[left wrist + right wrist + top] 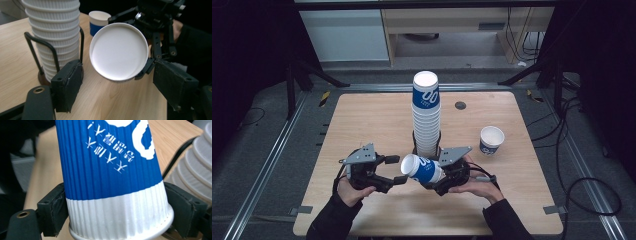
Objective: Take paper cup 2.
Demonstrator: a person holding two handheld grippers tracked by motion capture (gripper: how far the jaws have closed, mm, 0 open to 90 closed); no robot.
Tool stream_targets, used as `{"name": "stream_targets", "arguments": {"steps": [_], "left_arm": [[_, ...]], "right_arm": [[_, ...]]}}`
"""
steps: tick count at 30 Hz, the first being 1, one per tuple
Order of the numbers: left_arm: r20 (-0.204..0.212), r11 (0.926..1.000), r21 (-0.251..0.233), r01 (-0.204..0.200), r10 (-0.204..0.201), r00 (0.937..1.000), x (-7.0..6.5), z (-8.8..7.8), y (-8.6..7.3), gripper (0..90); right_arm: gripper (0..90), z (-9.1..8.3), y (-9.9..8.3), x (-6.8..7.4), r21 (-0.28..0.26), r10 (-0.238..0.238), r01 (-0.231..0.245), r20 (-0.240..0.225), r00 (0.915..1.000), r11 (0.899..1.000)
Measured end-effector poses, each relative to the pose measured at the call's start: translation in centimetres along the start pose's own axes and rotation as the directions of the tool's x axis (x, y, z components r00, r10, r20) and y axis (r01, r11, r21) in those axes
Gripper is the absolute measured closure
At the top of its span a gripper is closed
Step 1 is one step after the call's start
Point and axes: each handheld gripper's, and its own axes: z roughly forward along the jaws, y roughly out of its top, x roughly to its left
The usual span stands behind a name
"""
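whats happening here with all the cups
A person works at a wooden table with a gripper in each hand. The right gripper is clamped on the bottom end of a blue and white paper cup, held on its side with its open mouth towards the left gripper, whose jaws stand open, apart from it. Behind them a tall stack of cups sits in a black wire holder. One single cup stands upright to the right.

Ribbed matt paper cup (112,182), pale wood-grain table (362,125), matt black wire holder (45,47)
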Motion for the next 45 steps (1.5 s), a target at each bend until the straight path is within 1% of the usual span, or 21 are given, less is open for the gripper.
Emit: {"name": "stream_targets", "arguments": {"steps": [3, 5, 8, 9, 14, 15, 17, 19, 20, 22, 25, 33, 34, 36, 39, 42, 45], "left_arm": [[0.002, 0.9983, 0.059, 0.001, -0.002, 1.0000, 0.0, 0.8, -0.3, 20.9], [0.010, 0.9965, 0.083, 0.002, -0.003, 0.9999, 0.0, 1.2, -0.5, 20.6], [0.012, 0.9942, 0.108, 0.004, -0.005, 0.9999, -0.2, 1.8, -0.6, 20.1], [0.011, 0.9930, 0.118, 0.003, -0.005, 0.9999, -0.2, 1.9, -0.6, 19.8], [0.018, 0.9859, 0.167, 0.014, -0.017, 0.9997, -0.1, 2.7, -1.1, 19.1], [0.019, 0.9845, 0.175, 0.016, -0.020, 0.9996, -0.1, 2.9, -1.1, 19.1], [0.023, 0.9810, 0.193, 0.016, -0.021, 0.9995, -0.1, 3.2, -1.2, 19.2], [0.011, 0.9779, 0.208, 0.013, -0.016, 0.9998, -0.2, 3.4, -1.4, 21.1], [0.008, 0.9778, 0.209, 0.013, -0.016, 0.9998, -0.2, 3.3, -1.4, 23.2], [0.015, 0.9788, 0.203, 0.025, -0.028, 0.9995, -0.1, 3.3, -1.4, 24.3], [0.016, 0.9797, 0.199, 0.027, -0.031, 0.9994, 0.0, 3.2, -1.3, 25.0], [0.023, 0.9826, 0.185, 0.020, -0.024, 0.9994, 0.0, 2.9, -1.2, 26.2], [0.024, 0.9833, 0.181, 0.019, -0.023, 0.9994, 0.0, 2.8, -1.2, 26.3], [0.022, 0.9843, 0.176, 0.014, -0.019, 0.9996, -0.1, 2.7, -1.1, 26.4], [0.021, 0.9853, 0.170, 0.011, -0.015, 0.9997, 0.0, 2.5, -1.1, 26.5], [0.018, 0.9877, 0.156, 0.015, -0.018, 0.9997, 0.3, 2.1, -1.0, 26.5], [0.001, 0.9914, 0.129, 0.022, -0.022, 0.9998, 0.8, 1.4, -1.0, 26.4]], "right_arm": [[15.1, 0.2, 0.0, 0.1, 0.041, -0.028, 0.027, 0.023, 0.9994, 0.999], [15.1, 0.6, 0.0, 0.3, 0.074, -0.048, 0.046, 0.033, 0.9983, 0.996], [15.0, 1.4, -0.1, 0.7, 0.115, -0.069, 0.066, 0.029, 0.9972, 0.991], [15.0, 1.6, -0.1, 0.8, 0.119, -0.082, 0.078, 0.026, 0.9963, 0.990], [14.9, 2.5, 0.1, 1.5, 0.161, -0.117, 0.113, 0.020, 0.9929, 0.981], [14.9, 2.7, 0.1, 1.7, 0.176, -0.132, 0.126, 0.020, 0.9911, 0.976], [15.0, 3.0, 0.2, 1.9, 0.178, -0.141, 0.136, 0.014, 0.9900, 0.975], [14.9, 3.2, 0.3, 2.1, 0.186, -0.152, 0.146, 0.014, 0.9883, 0.972], [14.9, 3.2, 0.3, 2.1, 0.193, -0.155, 0.150, 0.012, 0.9879, 0.970], [14.7, 3.3, 0.3, 2.2, 0.197, -0.162, 0.156, 0.014, 0.9867, 0.968], [14.2, 3.3, 0.3, 2.1, 0.192, -0.157, 0.152, 0.013, 0.9874, 0.970], [12.3, 3.3, 0.3, 2.1, 0.176, -0.150, 0.145, 0.013, 0.9887, 0.974], [12.0, 3.2, 0.3, 2.1, 0.171, -0.140, 0.136, 0.011, 0.9902, 0.976], [9.4, 3.1, 0.3, 2.0, 0.159, -0.132, 0.130, 0.004, 0.9912, 0.979], [8.0, 2.7, 0.5, 1.8, 0.133, -0.119, 0.118, 0.001, 0.9929, 0.984], [7.7, 2.0, 0.6, 1.6, 0.100, -0.101, 0.100, 0.009, 0.9949, 0.990], [7.3, 0.9, 0.8, 1.1, 0.057, -0.074, 0.072, 0.024, 0.9970, 0.996]]}}
